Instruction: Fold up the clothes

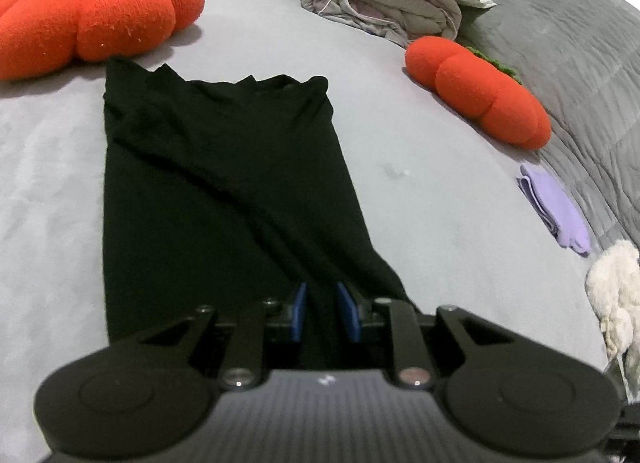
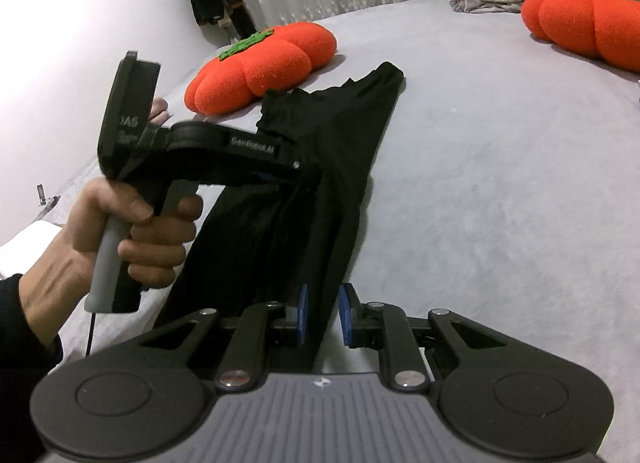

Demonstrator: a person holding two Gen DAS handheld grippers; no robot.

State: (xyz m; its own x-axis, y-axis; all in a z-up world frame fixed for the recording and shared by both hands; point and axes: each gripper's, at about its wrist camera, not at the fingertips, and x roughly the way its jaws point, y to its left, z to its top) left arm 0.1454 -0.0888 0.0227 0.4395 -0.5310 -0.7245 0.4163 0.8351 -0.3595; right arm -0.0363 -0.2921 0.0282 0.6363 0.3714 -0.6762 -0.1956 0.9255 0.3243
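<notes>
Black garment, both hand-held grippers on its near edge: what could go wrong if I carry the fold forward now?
1. The black garment is already ridged diagonally; lifting may lock those creases into the fold.
2. The left hand-held gripper and right hand-held gripper pinch only small bunches of cloth, so an edge may slip out.
3. The far end lies close to the orange pumpkin cushion, which a forward pull could bump.

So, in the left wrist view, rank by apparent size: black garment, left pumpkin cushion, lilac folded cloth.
1. Black garment, largest.
2. Left pumpkin cushion.
3. Lilac folded cloth, smallest.
The garment lies nearest the camera, which exaggerates it.
</notes>
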